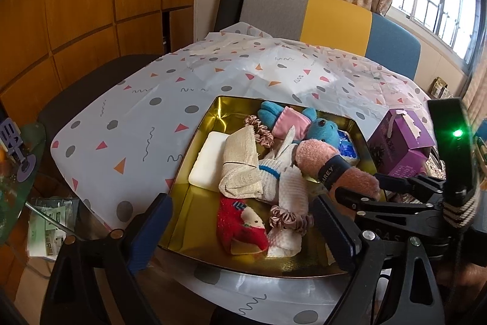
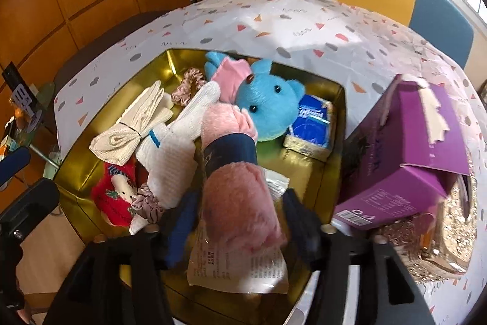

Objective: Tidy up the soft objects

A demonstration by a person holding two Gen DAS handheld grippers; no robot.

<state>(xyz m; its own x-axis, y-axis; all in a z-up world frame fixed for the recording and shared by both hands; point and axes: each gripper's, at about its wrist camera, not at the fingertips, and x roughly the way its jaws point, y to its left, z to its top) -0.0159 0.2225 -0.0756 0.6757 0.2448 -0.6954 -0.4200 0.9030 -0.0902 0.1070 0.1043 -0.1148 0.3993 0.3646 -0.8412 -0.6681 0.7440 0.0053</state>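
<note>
**Pink roll in gold tin**

The rolled pink fleece bundle with a dark band [image 2: 240, 188] lies in the gold metal tin [image 2: 331, 148]. Right gripper [image 2: 237, 230] spread around it, pads apart. Left gripper [image 1: 243, 230] spread, empty. Left view alone reads "AREY" on the band.

Desk [image 1: 146, 111] is covered by a white plastic cloth [image 1: 213, 72] with grey dots, pink and orange triangles, squiggles. Directly on the cloth I see two things: a gold tin tray [image 1: 194, 154] near the front edge, loaded with soft items, and a purple carton [image 2: 404, 160] just right of it, flap open, tilted. Glittery patch [image 2: 450, 221] past the carton, can't tell what it is.
</note>
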